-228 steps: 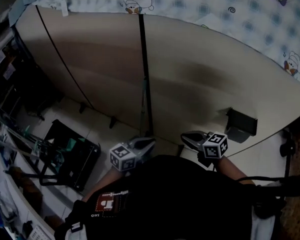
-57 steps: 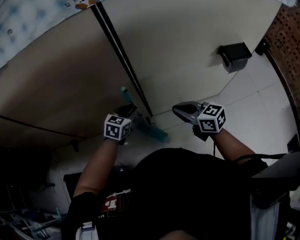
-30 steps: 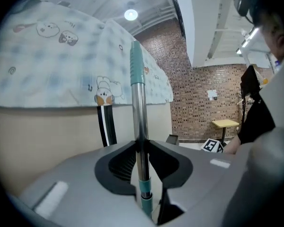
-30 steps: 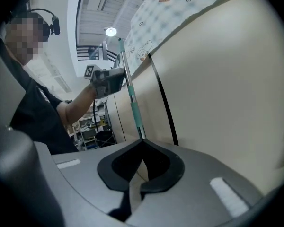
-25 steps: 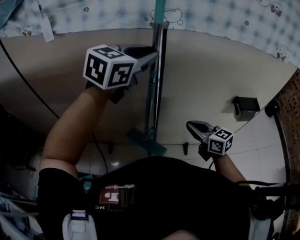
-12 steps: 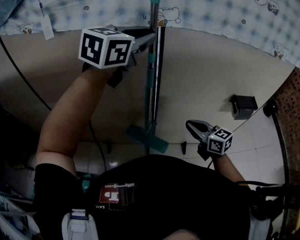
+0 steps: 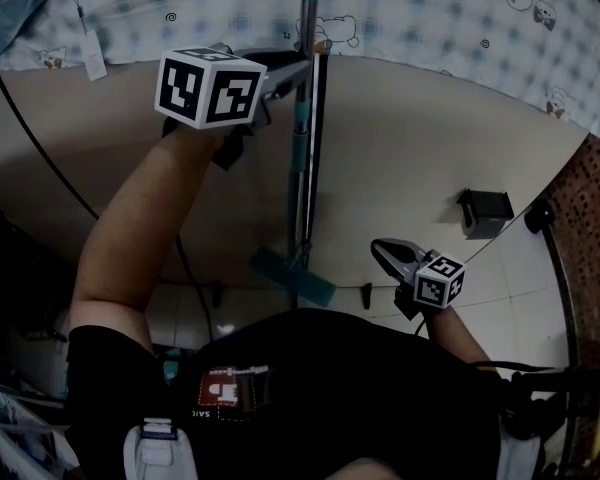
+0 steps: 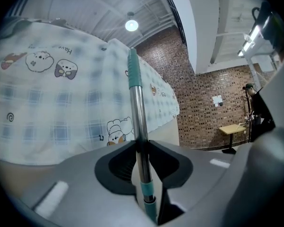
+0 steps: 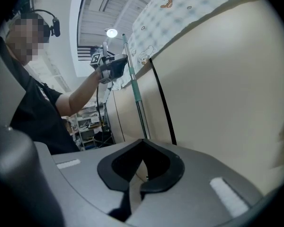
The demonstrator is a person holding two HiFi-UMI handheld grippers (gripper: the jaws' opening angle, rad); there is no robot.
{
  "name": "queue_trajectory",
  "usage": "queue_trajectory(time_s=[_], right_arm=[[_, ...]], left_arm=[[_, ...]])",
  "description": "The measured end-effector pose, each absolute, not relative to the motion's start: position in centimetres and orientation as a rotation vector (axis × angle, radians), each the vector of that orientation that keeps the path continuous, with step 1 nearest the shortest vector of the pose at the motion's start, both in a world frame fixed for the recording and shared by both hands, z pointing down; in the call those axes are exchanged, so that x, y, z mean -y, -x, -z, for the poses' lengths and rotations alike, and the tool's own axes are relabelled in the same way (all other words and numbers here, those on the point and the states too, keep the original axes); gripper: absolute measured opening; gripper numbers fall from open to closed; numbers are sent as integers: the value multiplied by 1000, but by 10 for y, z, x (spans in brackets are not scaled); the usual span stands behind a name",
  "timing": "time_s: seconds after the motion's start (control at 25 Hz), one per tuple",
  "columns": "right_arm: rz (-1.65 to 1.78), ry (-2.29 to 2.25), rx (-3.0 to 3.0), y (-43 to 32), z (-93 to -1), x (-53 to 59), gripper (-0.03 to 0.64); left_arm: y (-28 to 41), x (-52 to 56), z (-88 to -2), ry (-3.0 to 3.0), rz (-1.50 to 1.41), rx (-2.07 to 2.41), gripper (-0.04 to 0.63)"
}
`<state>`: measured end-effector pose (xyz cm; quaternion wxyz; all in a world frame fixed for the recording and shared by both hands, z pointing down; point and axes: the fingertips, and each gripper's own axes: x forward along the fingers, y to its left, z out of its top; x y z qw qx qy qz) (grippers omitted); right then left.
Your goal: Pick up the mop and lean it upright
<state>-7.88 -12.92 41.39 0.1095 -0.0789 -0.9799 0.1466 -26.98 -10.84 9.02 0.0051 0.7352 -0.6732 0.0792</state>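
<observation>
The mop stands almost upright in front of the beige wall panel. Its silver and teal pole [image 7: 301,158] runs down to the flat teal head [image 7: 292,276] on the floor. My left gripper [image 7: 296,69] is raised high and shut on the pole near its top. In the left gripper view the pole [image 8: 137,108] passes between the pads, under the teal end grip [image 8: 134,72]. My right gripper [image 7: 382,251] hangs low at the right, shut and holding nothing, well apart from the mop. In the right gripper view the pole [image 9: 135,91] and the left gripper [image 9: 115,65] show beyond the right gripper [image 9: 142,168].
A black vertical seam [image 7: 318,148] runs down the wall just right of the pole. A black box [image 7: 483,211] is mounted on the wall at the right. Checked cartoon-print cloth [image 7: 430,13] hangs above the panel. Shelves with clutter [image 9: 87,126] stand to the left.
My left gripper has risen a little with the pole in it, and the mop head has shifted slightly left. The right gripper has stayed put.
</observation>
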Motion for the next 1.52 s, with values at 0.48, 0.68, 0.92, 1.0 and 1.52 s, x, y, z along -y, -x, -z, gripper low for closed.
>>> queue_trajectory(time_s=[0.48, 0.68, 0.92, 1.0, 1.52], right_arm=[[-397, 264, 2869, 84, -411, 121, 14], [-366, 287, 2871, 90, -402, 117, 14], [-289, 274, 2940, 114, -351, 129, 15], [-255, 284, 2977, 127, -326, 128, 15], [46, 410, 2920, 218, -280, 80, 196]], left_arm=[[270, 102, -94, -2288, -267, 2126, 87], [268, 101, -100, -2284, -278, 2111, 87], [261, 102, -111, -2283, -299, 2085, 87], [258, 103, -114, -2285, -307, 2074, 86], [237, 105, -135, -2300, -337, 2032, 86]])
